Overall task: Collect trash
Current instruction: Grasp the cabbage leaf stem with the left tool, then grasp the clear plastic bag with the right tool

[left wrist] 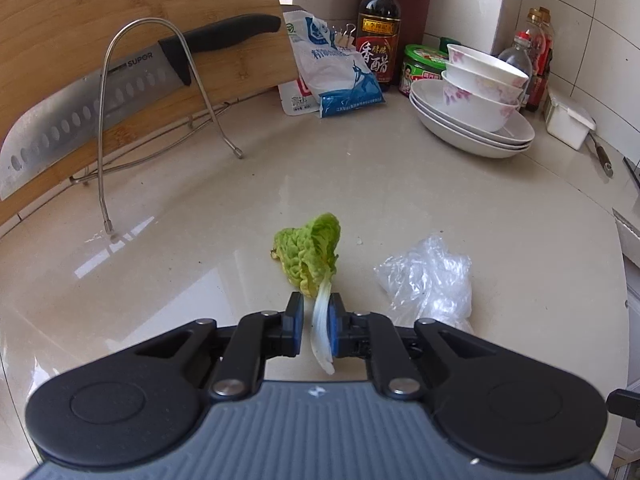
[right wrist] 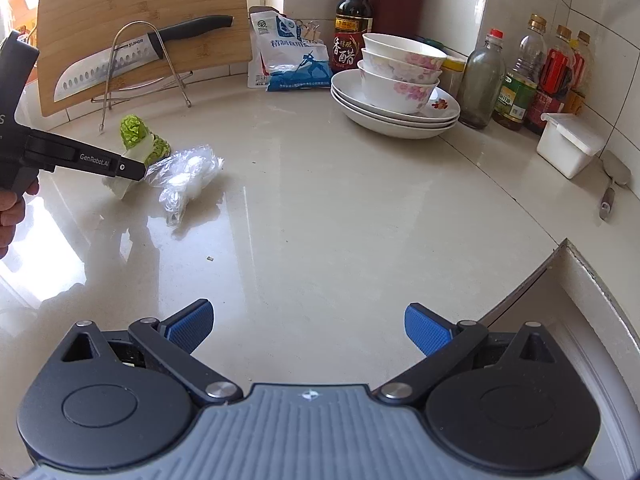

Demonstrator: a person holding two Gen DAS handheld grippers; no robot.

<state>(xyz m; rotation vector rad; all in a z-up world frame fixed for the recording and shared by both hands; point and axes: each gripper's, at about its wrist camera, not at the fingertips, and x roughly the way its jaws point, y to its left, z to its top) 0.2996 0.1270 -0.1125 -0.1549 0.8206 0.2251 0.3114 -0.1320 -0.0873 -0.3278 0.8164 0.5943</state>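
Note:
My left gripper (left wrist: pixel 316 322) is shut on the white stem of a green cabbage leaf (left wrist: pixel 310 256), and the leaf stands up in front of the jaws. A crumpled clear plastic bag (left wrist: pixel 428 280) lies on the counter just right of it. In the right wrist view the left gripper (right wrist: pixel 132 172) shows at the far left with the leaf (right wrist: pixel 140 140) and the bag (right wrist: pixel 184 180) beside it. My right gripper (right wrist: pixel 308 326) is open and empty above the bare counter, well right of the trash.
A cutting board with a knife (left wrist: pixel 100 108) leans on a wire rack at back left. A salt bag (left wrist: pixel 340 72), a vinegar bottle (left wrist: pixel 378 28), stacked bowls on plates (right wrist: pixel 396 88), oil bottles (right wrist: pixel 520 80) and a white box (right wrist: pixel 568 144) line the back. A sink edge (right wrist: pixel 592 276) is at right.

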